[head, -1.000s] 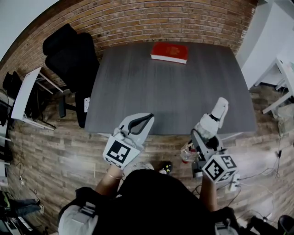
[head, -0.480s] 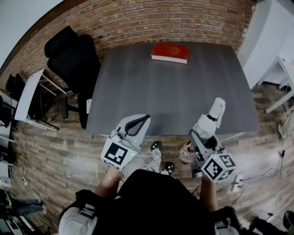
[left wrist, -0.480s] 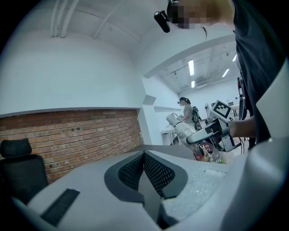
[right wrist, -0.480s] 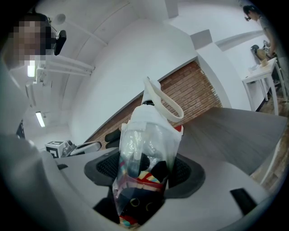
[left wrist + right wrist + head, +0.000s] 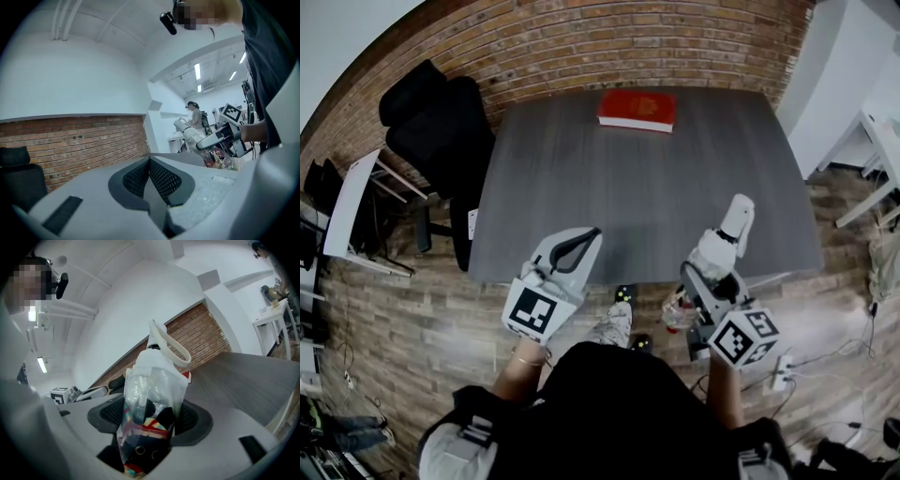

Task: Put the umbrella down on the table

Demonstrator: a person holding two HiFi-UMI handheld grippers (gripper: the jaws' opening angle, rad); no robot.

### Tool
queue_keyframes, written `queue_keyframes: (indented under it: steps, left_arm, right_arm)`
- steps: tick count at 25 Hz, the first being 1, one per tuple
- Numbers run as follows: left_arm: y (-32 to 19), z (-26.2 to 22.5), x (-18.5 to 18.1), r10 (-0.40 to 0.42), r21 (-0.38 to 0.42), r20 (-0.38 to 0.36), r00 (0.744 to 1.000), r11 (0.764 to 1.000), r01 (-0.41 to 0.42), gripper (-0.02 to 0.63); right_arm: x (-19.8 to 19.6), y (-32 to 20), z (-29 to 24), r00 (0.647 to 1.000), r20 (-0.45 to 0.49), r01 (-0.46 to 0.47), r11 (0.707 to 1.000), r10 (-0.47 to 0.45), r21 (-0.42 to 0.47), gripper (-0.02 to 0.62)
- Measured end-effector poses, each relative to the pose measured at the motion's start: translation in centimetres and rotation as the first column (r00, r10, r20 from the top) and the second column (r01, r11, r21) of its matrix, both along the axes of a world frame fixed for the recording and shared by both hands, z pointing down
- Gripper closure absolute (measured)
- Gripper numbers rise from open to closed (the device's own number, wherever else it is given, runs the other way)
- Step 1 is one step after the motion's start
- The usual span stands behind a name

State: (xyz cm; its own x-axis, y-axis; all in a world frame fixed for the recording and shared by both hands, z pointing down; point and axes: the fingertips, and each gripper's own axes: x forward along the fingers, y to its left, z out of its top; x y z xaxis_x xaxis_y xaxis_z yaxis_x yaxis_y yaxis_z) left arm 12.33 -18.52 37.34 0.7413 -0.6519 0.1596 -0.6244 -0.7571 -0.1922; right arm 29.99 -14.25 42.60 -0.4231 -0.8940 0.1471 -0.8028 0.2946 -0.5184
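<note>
At grey table's near edge: right gripper grasps plastic-sleeved, white-handled folded umbrella, handle jutting 12 o'clock past jaws; left gripper clenched, empty.

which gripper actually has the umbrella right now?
The right gripper: its jaws clamp the folded umbrella, wrapped in a clear plastic sleeve. The left gripper has its jaws together with nothing between them.

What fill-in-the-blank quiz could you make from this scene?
The right tongs grip a plastic-sleeved ____. The book at the far edge of the table is coloured ____. The left tongs are shut and hold ____.
Missing words: umbrella; red; nothing.
</note>
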Motion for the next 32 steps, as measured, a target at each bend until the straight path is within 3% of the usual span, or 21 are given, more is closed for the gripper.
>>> queue_keyframes:
  steps: [12,32]
  left_arm:
    - [-5.3,-0.1,-0.7,-0.012,0.001,-0.038,0.999,1.000,0.012,0.603]
    - [-15.4,2.6,-1.6,-0.003,-0.075,-0.084,0.996,0.997,-0.003,0.603]
  right_arm:
    - [-0.7,-5.4,-0.5,1.000,-0.019,0.018,1.000,-0.018,-0.012,0.307]
    - [-1.2,-14.4,2.6,0.997,-0.080,-0.006,0.991,-0.005,-0.136,0.307]
